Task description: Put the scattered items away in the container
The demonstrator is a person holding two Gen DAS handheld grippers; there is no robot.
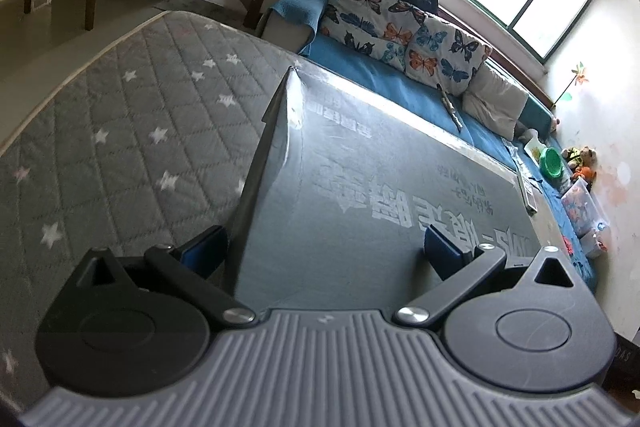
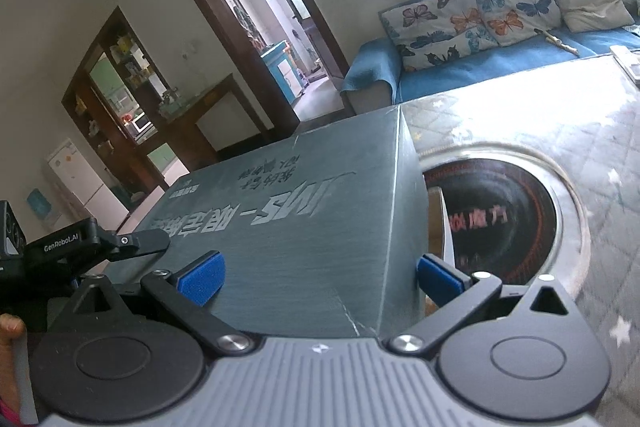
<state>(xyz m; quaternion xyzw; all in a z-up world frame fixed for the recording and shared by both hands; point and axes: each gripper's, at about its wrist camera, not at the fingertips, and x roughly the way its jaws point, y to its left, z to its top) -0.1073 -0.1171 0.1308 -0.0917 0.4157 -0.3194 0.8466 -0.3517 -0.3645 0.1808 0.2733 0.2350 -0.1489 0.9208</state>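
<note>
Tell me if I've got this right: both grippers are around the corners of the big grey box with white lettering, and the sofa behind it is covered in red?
Nearly. The sofa cover is blue, not red, as the left wrist view shows. The rest holds: the left gripper and right gripper each straddle a corner of the grey box with white lettering.

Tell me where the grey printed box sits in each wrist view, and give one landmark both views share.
Left wrist: the grey printed box fills the centre, running away from the camera, with the left gripper straddling its near left edge.
Right wrist: the box lies centre-left, its right edge between the right gripper fingers.
Shared landmark: the butterfly cushions on the blue sofa.
</note>
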